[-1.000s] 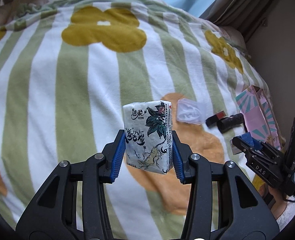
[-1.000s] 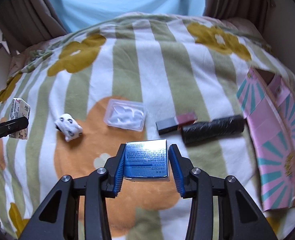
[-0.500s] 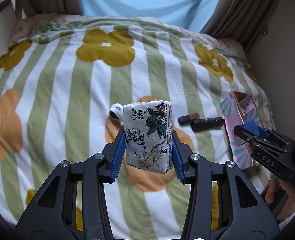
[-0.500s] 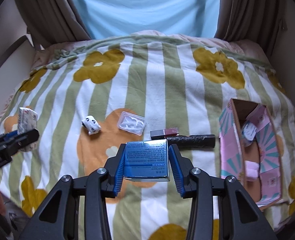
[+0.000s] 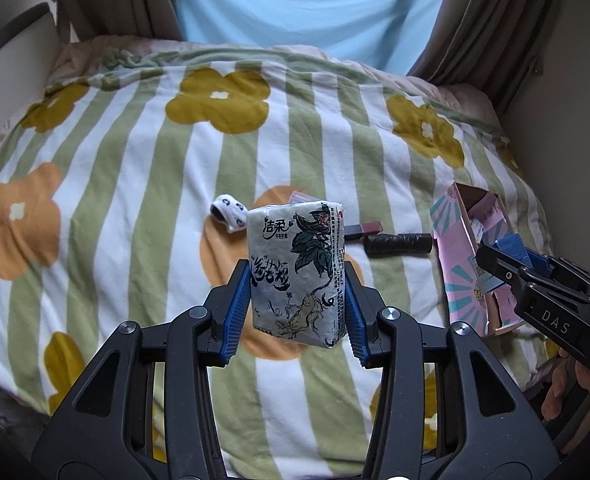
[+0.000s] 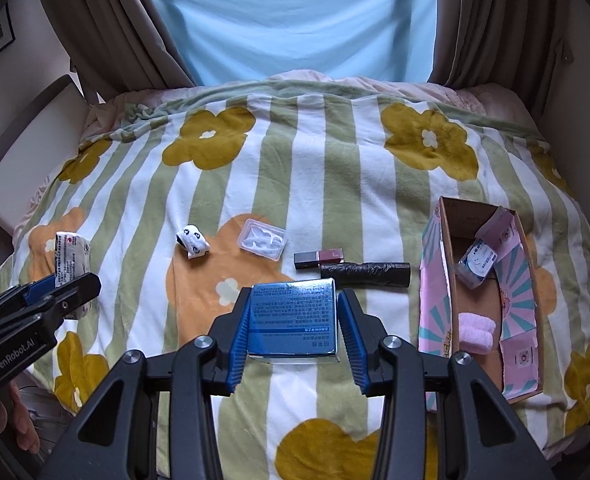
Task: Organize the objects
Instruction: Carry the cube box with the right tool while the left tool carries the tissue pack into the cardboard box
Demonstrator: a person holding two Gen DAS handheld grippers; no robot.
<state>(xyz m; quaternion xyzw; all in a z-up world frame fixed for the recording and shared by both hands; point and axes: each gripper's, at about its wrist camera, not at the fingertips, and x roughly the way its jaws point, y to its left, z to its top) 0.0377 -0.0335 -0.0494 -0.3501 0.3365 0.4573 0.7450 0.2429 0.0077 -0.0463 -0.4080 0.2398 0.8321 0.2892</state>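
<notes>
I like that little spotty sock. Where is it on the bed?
In the right wrist view, the spotted sock lies on the blanket, left of the clear plastic tray, at the orange flower's edge.

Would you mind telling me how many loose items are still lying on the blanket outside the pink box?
4: a white spotted sock at left, a clear plastic tray, a dark red lipstick, and a black roll nearest the pink box. Others may be hidden behind the claws.

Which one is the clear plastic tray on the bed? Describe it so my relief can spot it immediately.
Find the orange flower printed mid-blanket. At its upper right edge lies the clear plastic tray, between the rolled white sock and the dark red lipstick. It is the only see-through item there.
</notes>
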